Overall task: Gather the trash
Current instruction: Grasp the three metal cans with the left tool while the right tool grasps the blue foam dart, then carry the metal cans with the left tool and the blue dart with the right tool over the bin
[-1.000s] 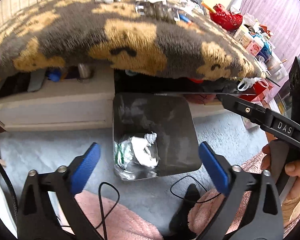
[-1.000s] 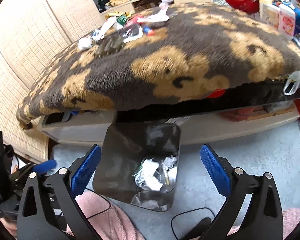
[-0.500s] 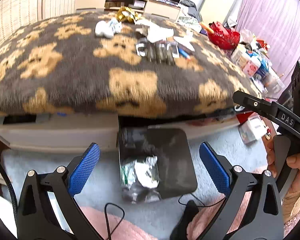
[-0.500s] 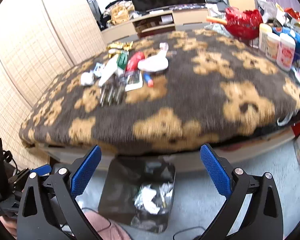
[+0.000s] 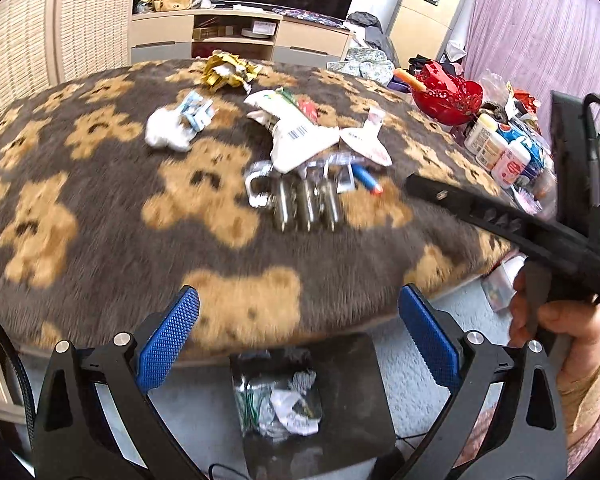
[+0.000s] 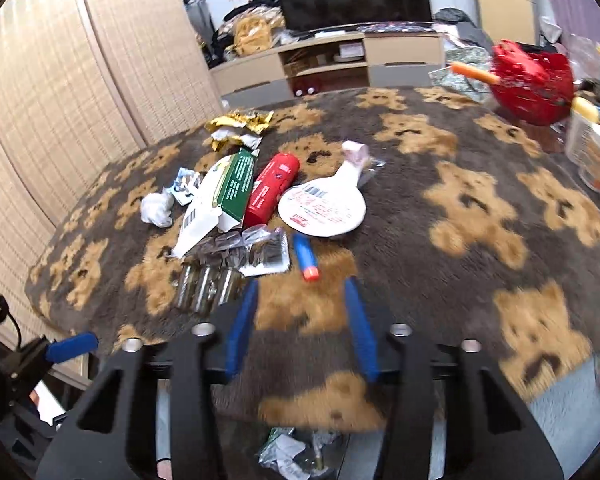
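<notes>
Jaws of the right gripper (image 6: 300,324) were closing, empty; reopening before the blue tube (image 6: 306,257) at twelve o'clock seemed wise. The left gripper (image 5: 300,340) gaped, empty.

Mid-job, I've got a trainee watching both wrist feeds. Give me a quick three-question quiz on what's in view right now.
1. True or false: the left claw is empty.
2. Where is the bin? A) on the blanket B) on the floor below the blanket's near edge C) by the TV stand
3. Fill in: the blue tube has an ______ tip.

Key:
1. True. Its jaws stand wide apart with nothing between them. The right claw is also empty, with its jaws closing.
2. B. It already holds crumpled wrappers, while the blanket still carries the rest of the litter.
3. Orange.
</notes>
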`<state>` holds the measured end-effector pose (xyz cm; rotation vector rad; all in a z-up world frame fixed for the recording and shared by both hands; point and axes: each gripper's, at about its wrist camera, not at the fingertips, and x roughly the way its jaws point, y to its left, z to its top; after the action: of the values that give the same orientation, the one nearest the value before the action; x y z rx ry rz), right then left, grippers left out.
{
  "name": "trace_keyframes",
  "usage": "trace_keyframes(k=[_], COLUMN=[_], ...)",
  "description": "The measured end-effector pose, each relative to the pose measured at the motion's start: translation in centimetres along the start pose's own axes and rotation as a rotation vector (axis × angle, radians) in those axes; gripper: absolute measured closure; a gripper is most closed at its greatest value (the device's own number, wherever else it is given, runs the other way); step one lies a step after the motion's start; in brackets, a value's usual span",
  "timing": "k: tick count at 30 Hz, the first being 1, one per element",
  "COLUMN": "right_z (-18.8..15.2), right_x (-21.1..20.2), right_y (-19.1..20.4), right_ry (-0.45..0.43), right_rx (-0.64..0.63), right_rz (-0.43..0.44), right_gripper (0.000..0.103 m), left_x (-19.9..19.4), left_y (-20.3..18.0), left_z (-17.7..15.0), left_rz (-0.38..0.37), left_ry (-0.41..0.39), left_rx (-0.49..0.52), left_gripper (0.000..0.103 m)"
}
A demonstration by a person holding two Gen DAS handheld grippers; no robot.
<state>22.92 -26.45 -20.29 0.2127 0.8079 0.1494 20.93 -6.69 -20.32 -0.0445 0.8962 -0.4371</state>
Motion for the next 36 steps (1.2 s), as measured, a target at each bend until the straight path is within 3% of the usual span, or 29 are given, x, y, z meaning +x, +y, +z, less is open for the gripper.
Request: trace_keyframes(k=[2, 5, 8, 14, 22, 27, 36], right_z=[0.2, 0.6, 0.9, 1.1, 1.3, 0.8, -1.7], right_x=[1.1, 2.6, 3.5, 5.5, 6.5, 5.7, 2.9], right_y=[0.0, 0.0, -0.2, -0.8, -1.2, -1.7, -1.5], right_ry=[0.012, 0.024, 0.031, 0.065, 0.063, 0.067, 0.104], right_rx=[-0.013, -0.019, -0.026, -0.031, -0.049, -0.067, -0.059], right_rz=[0.007, 0.02, 0.029, 0.028, 0.024, 0.006, -0.003], right_gripper=[0.077, 0.079, 0.08, 0.08, 0.085, 0.088, 0.089], left_x=[0.9, 2.5, 3.9, 6.1, 8.0, 7.8, 5.6], left_y=[-0.2, -0.2, -0.3, -0.6, -0.7, -1.0, -0.5], left_z=[0.7, 1.7, 2.6, 3.6, 4.4, 3.9, 1.8], left_rz=[-0.007, -0.012, -0.017, -0.017, 0.012, 0.041, 0.042], left_ry=[-0.002, 0.011, 0.01, 0.02, 0.023, 0.023, 0.041], left_rx=[0.005, -0.001, -0.008, 0.0, 0.029, 0.069, 0.05], left_gripper=[0.017, 0.028, 0.033, 0.035, 0.047, 0.049, 0.05])
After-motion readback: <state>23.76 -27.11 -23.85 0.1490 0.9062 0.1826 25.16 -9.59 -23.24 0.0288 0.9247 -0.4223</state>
